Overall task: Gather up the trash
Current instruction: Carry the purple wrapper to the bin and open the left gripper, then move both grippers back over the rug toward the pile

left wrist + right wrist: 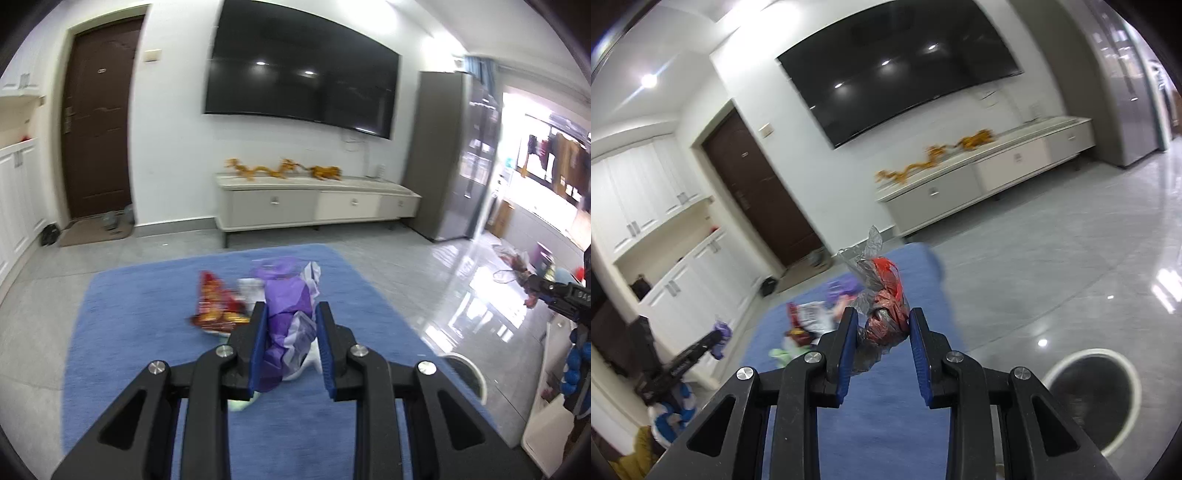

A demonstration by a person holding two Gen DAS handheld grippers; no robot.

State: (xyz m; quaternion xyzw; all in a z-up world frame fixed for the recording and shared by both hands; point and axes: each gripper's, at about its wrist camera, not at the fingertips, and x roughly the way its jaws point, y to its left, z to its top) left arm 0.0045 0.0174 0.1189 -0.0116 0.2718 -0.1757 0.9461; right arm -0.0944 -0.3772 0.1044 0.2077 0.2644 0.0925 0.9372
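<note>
The left gripper (290, 343) pinches a crumpled purple-and-white wrapper (286, 332) between its blue pads, clear of the blue rug (147, 350), so it can be carried off rather than dragged. The right gripper (882, 345) likewise clamps a clear plastic bag with a red wad inside (884, 317), its loose top sticking up toward 12 o'clock. A white-rimmed bin (1089, 398) sits on the tile at about 4 o'clock of the right gripper, probably where both loads are bound. More litter, including a red snack packet (214, 306), lies on the rug at 10 o'clock of the left gripper, not yet collected.
</note>
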